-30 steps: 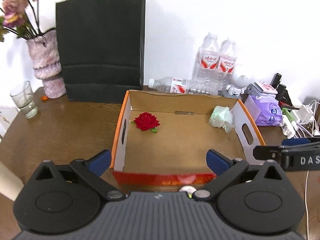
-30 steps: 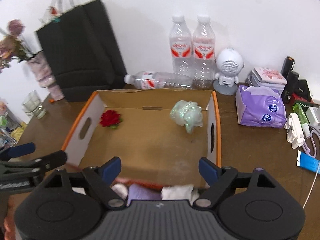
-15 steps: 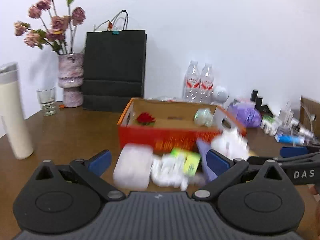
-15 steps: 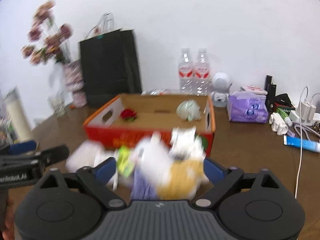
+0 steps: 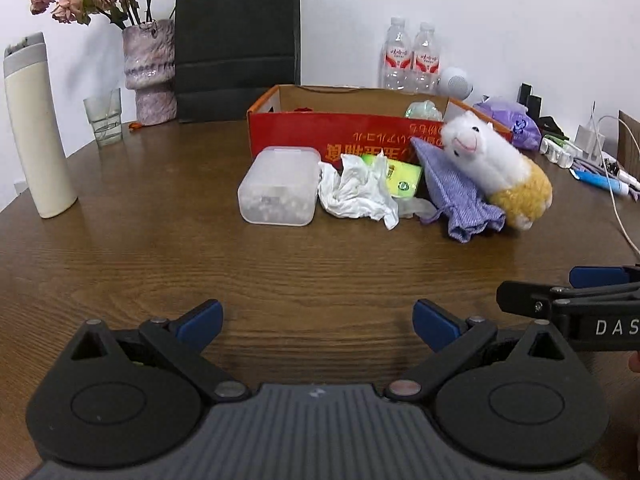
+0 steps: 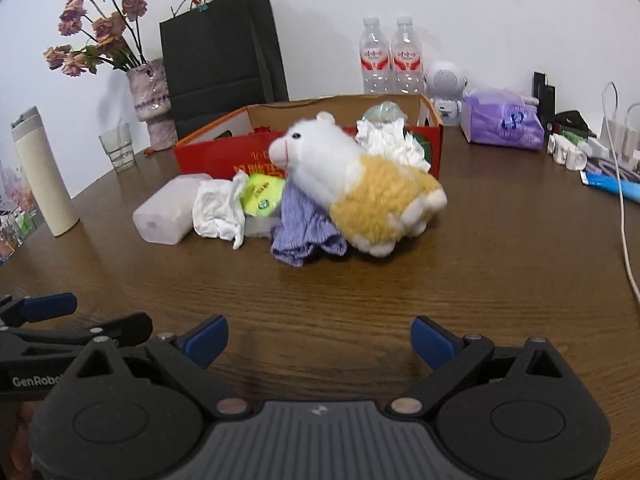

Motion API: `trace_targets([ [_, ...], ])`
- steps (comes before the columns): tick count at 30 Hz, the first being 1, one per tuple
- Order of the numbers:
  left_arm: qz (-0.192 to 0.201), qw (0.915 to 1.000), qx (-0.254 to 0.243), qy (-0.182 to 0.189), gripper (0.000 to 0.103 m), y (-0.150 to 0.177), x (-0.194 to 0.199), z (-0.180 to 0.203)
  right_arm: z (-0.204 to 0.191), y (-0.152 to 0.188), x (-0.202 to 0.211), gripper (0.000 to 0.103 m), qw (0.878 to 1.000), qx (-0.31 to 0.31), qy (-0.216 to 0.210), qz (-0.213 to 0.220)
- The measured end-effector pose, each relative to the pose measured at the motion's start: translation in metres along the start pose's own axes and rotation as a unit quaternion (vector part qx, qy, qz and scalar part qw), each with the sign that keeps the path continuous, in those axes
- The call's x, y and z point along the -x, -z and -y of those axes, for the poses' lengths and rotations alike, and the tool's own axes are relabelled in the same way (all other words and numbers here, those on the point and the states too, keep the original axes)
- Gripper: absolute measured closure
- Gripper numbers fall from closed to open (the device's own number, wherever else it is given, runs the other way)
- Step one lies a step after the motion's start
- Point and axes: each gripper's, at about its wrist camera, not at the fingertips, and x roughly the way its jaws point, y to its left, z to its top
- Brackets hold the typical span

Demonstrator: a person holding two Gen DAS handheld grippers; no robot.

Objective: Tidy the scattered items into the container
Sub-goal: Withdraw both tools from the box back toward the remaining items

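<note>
step: pre-pick, nothing held | left tongs (image 5: 316, 316) and right tongs (image 6: 319, 336) released, hovering over bench (image 5: 160, 240) | plush alpaca (image 6: 356, 184) leans on box (image 5: 360, 136), apparently touching | next: reach, close on one item

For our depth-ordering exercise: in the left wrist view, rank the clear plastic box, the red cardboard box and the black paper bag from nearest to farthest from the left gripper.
1. Clear plastic box: on the table, ahead of the left gripper.
2. Red cardboard box: directly behind it.
3. Black paper bag: rear left, against the wall.
</note>
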Motion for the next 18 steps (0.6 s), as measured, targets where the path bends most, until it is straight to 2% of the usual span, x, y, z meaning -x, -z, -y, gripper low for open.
trace_targets([
  [10, -0.025, 0.9997, -0.004, 0.005, 0.000, 0.0056, -0.0091, 0.0018, 0.0002, 0.0042, -0.0047, 0.001, 1.000, 0.000, 0.003, 0.005],
  [18, -0.026, 0.9996, -0.006, 0.003, 0.000, 0.0059, -0.0088, 0.0036, 0.0003, 0.0043, -0.0056, 0.000, 1.000, 0.001, 0.003, 0.005],
])
